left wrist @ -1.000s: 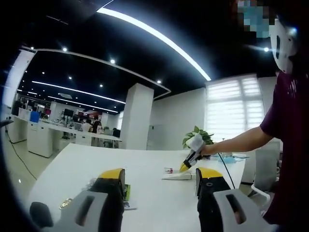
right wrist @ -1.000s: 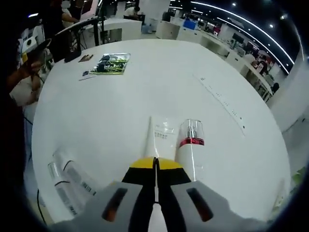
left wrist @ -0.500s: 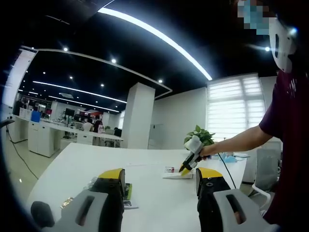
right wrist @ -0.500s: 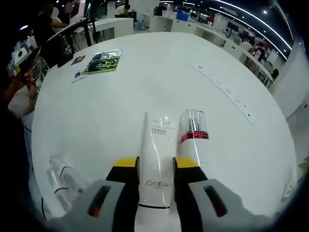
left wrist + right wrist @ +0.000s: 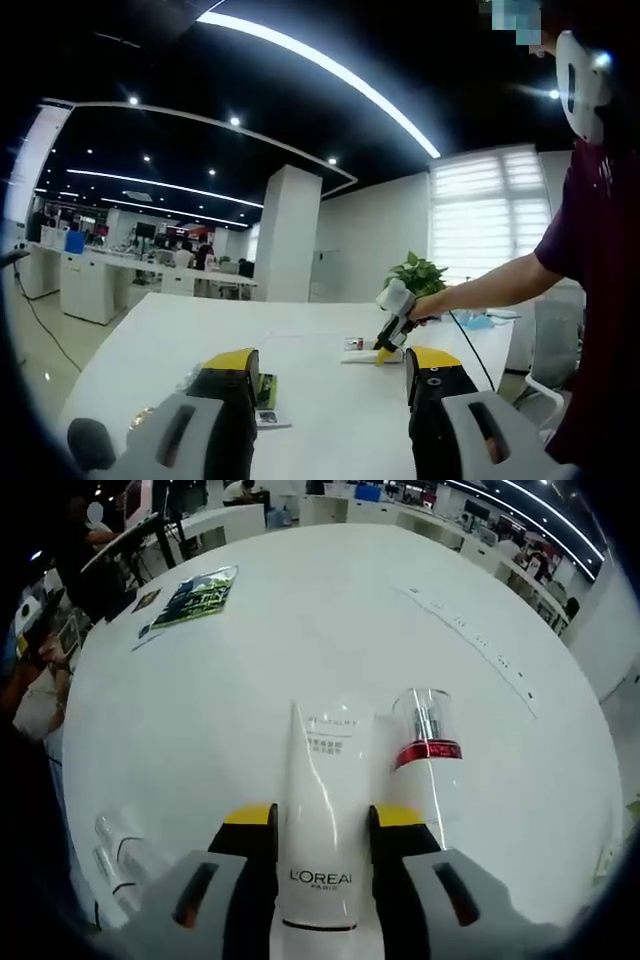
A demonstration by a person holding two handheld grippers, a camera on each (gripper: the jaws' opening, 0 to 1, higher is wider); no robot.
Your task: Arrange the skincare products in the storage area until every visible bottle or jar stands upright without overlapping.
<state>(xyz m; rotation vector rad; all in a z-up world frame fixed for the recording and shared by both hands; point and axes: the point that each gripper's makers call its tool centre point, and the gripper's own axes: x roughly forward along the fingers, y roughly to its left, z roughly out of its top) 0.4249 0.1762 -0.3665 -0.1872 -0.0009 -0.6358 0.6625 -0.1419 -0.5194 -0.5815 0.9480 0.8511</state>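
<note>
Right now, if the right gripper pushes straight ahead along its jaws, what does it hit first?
The white L'Oreal tube: it already lies between the open jaws of the right gripper, pointing away. Past its tip the white table looks bare, though depth is uncertain.

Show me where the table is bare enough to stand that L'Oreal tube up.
The widest bare patch of the white table runs from the L'Oreal tube's crimped end up toward the green leaflet. It is crowded beside the right gripper: the red-banded pump bottle on one side, clear bottles on the other.
</note>
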